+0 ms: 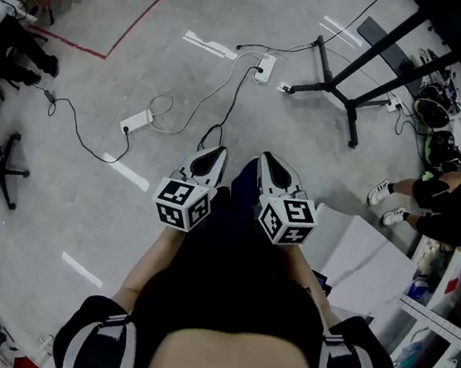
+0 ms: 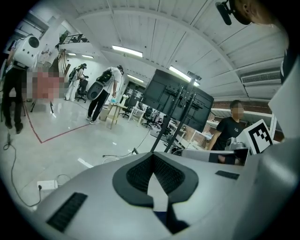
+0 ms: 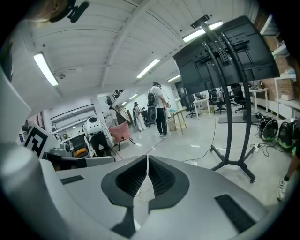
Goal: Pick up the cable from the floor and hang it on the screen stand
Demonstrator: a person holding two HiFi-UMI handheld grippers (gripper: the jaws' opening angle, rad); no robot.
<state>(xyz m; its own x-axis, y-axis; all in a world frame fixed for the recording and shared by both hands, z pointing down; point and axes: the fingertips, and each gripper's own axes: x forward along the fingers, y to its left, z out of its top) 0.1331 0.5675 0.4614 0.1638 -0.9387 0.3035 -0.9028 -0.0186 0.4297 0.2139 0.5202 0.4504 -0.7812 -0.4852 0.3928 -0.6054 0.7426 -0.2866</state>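
A black cable [image 1: 234, 96] lies on the grey floor and runs from just ahead of my grippers up to a white power strip [image 1: 264, 66]. The black screen stand [image 1: 334, 88] spreads its legs at the upper right; its dark screens [image 3: 225, 51] tower in the right gripper view and show as screens [image 2: 178, 101] in the left gripper view. My left gripper [image 1: 208, 161] and right gripper [image 1: 272, 169] hover side by side at waist height, well short of the cable. Both are shut with nothing between the tips, the left gripper [image 2: 153, 153] and the right gripper [image 3: 147, 156] alike.
A second white power strip [image 1: 136, 121] with thin cables lies at left. A person in white shoes [image 1: 391, 203] stands at right by a white board [image 1: 371, 263] and shelves. An office chair base [image 1: 3, 168] sits at the far left. Red floor tape [image 1: 142, 18] crosses the top.
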